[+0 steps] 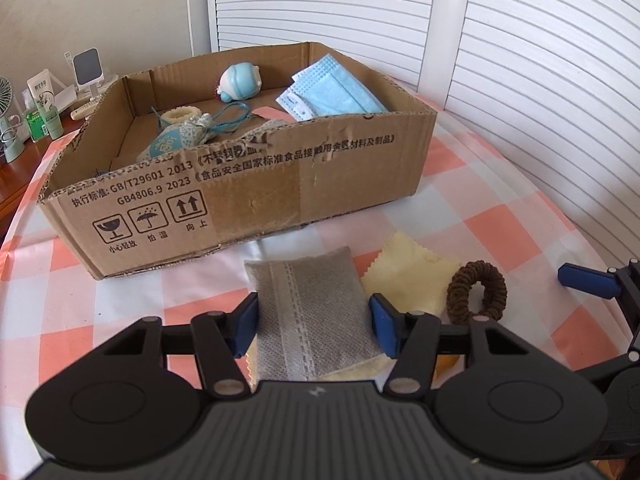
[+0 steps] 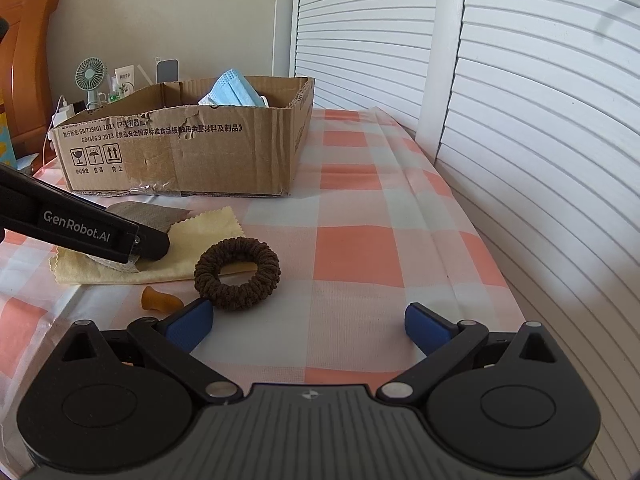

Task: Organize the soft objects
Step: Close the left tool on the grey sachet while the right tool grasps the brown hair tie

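So the left gripper has its blue jaws on either side of a grey pouch, the pads right against its edges, so it looks clamped on it, though the pouch is lying flat on the surface. That pouch sits on top of a pale yellow cloth with zigzag edges, which is spread on the pink and white checked tablecloth just in front of the cardboard box. Right beside the cloth is a brown hair scrunchie, its far side overlapping the cloth's edge. The right gripper is low over the surface with its jaws spread wide, nothing between them; the left pad is just about at the near edge of the scrunchie. There's also a little orange earplug lying near the scrunchie, just in front of the cloth. Inside the box you can see a stack of blue face masks leaning in the far right corner, a small blue and white plush toy at the back, and a patterned fabric sachet with a cord. A mint green fan and some bottles stand off behind the box.
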A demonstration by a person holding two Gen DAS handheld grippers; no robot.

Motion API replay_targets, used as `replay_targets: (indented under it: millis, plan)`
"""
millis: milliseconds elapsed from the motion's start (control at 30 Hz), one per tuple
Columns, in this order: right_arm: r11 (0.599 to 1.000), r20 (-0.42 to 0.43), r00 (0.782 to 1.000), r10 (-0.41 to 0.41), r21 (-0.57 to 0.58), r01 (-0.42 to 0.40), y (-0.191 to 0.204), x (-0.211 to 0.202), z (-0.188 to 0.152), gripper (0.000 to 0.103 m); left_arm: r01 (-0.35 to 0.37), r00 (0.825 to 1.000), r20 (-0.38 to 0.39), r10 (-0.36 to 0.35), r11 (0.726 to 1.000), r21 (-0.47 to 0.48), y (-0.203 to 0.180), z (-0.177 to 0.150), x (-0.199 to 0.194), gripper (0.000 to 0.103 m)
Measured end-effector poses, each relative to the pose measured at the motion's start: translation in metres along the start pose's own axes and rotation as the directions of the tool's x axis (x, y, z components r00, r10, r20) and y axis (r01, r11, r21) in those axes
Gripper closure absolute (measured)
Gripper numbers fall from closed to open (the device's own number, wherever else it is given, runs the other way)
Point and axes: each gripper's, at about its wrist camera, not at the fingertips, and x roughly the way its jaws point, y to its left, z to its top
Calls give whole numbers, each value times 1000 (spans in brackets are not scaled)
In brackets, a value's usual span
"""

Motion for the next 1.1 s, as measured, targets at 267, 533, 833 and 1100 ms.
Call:
replay_targets:
  millis: [267,533,833,1100]
  plan:
    - [998,-4,1000,29,-59,-30,16,5,8,0,4,1000,6,-4,1000,1,0,-1,0,45]
    - [991,6,997,76,-109,-75,28,9,17,25,0,1000,14,0,1000,18,-2,-2,0,44]
    - [988,-4,994,107,-116,-106,33,6,20,53,10,1000,20,-10,1000,19,1,-1,-3,57]
    - [988,1,996,93,-125,-92,31,-4,21,53,30,999,19,-31,998,58,2,2,-14,67]
